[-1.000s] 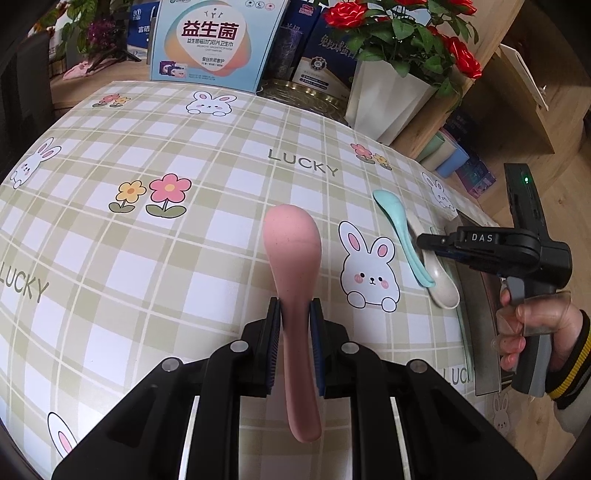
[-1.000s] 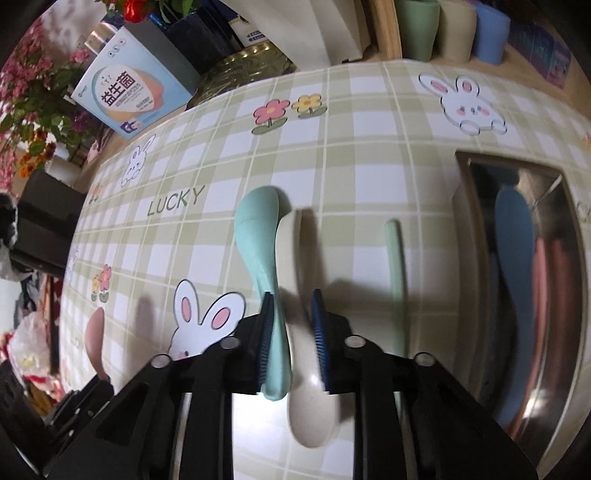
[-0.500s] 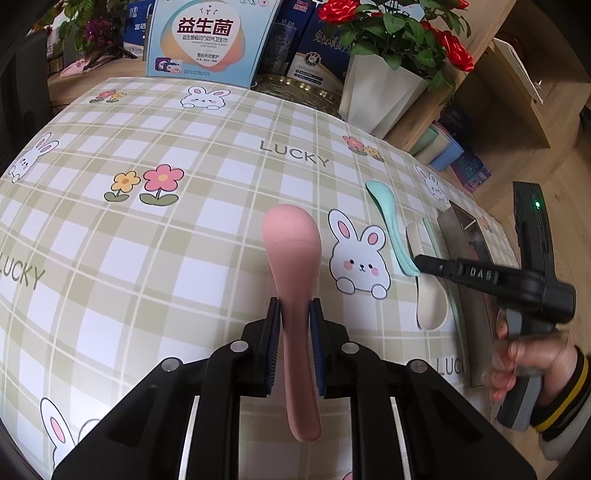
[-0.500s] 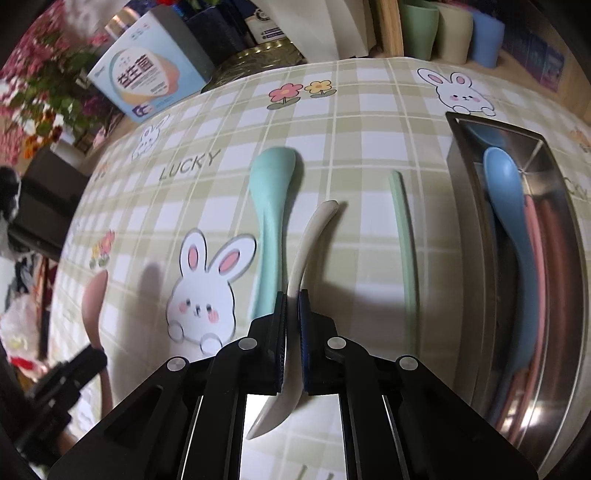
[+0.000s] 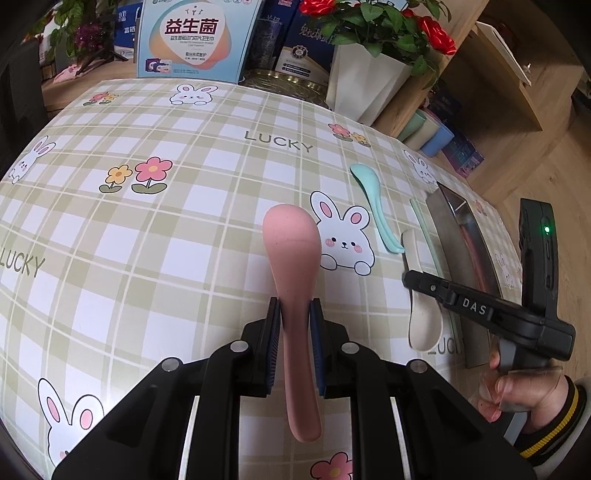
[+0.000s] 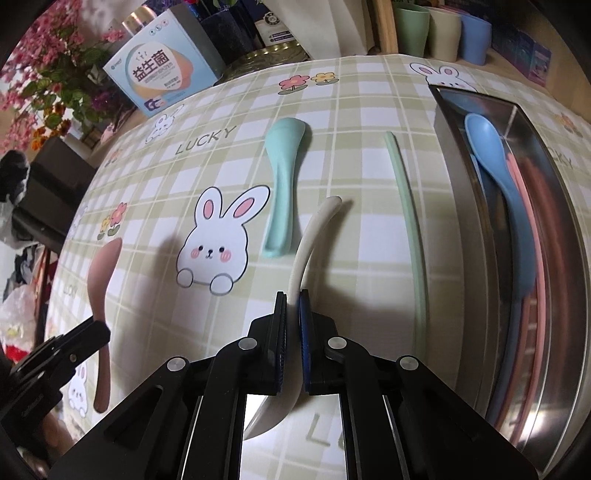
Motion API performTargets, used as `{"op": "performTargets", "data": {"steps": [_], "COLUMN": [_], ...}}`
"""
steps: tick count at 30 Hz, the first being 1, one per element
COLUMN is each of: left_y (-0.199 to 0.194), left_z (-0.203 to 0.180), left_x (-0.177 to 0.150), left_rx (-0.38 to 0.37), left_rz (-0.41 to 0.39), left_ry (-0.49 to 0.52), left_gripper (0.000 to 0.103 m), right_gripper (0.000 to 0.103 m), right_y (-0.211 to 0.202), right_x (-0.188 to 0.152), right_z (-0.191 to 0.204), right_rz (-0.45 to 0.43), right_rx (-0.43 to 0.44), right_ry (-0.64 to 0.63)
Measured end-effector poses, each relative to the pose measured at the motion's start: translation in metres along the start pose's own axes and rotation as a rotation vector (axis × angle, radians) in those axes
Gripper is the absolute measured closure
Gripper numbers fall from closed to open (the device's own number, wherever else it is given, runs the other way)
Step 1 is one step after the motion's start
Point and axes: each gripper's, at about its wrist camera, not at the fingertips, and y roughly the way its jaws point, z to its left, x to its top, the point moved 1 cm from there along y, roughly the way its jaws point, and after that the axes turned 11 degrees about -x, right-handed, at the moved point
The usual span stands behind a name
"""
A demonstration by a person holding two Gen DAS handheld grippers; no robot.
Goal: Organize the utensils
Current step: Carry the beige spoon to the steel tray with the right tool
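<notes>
My left gripper (image 5: 294,314) is shut on a pink spoon (image 5: 291,243), held above the checked tablecloth, bowl pointing away. My right gripper (image 6: 293,306) is shut on a cream spoon (image 6: 314,236), lifted and tilted on edge; both show in the left wrist view, the gripper (image 5: 410,275) and the spoon (image 5: 423,317). A mint spoon (image 6: 282,177) and a pale green chopstick (image 6: 406,229) lie on the cloth. A steel tray (image 6: 565,295) at the right holds a blue spoon (image 6: 506,192) and pink utensils.
At the table's far edge stand a blue-and-white box (image 5: 195,37), a white pot of red roses (image 5: 365,85) and a round gold tin (image 5: 284,79). Pastel cups (image 6: 439,33) stand beyond the table by the tray.
My right gripper has shut on the cream spoon and lifted it off the cloth, turning it on edge. The left gripper with the pink spoon has drifted toward the right, nearer the tray.
</notes>
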Motion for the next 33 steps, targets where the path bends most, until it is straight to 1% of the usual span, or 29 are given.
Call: {"op": "performTargets", "data": {"steps": [4, 8, 11, 13, 17, 20, 23, 29, 33], "left_y": [-0.004, -0.004, -0.003, -0.001, 0.002, 0.004, 0.006, 0.007, 0.008], "left_z": [-0.005, -0.010, -0.015, -0.019, -0.028, -0.037, -0.043, -0.044, -0.043], "left_x": [0.001, 0.004, 0.005, 0.007, 0.009, 0.009, 0.008, 0.006, 0.004], "left_rx": [0.007, 0.012, 0.013, 0.008, -0.004, -0.014, -0.021, -0.023, -0.027], "left_rz": [-0.007, -0.010, -0.005, 0.001, 0.006, 0.006, 0.011, 0.020, 0.024], "left_ry": [0.015, 0.023, 0.032, 0.031, 0.039, 0.054, 0.061, 0.062, 0.057], "left_gripper": [0.088, 0.088, 0.088, 0.088, 0.088, 0.088, 0.088, 0.088, 0.088], "right_gripper": [0.097, 0.096, 0.097, 0.096, 0.096, 0.096, 0.096, 0.096, 0.096], "right_y": [-0.013, -0.039, -0.056, -0.069, -0.077, -0.069, -0.055, -0.030, -0.021], "right_x": [-0.005, -0.007, -0.007, -0.004, 0.012, 0.035, 0.050, 0.074, 0.080], "right_z": [-0.007, -0.018, -0.028, -0.039, -0.069, -0.099, -0.117, -0.127, -0.124], "right_rz": [-0.023, -0.083, -0.119, -0.140, -0.143, -0.113, -0.079, -0.016, 0.009], "right_rx": [0.026, 0.060, 0.065, 0.054, -0.041, -0.124, -0.173, -0.243, -0.278], "right_ry": [0.008, 0.004, -0.009, -0.027, -0.084, -0.104, -0.104, -0.141, -0.153]}}
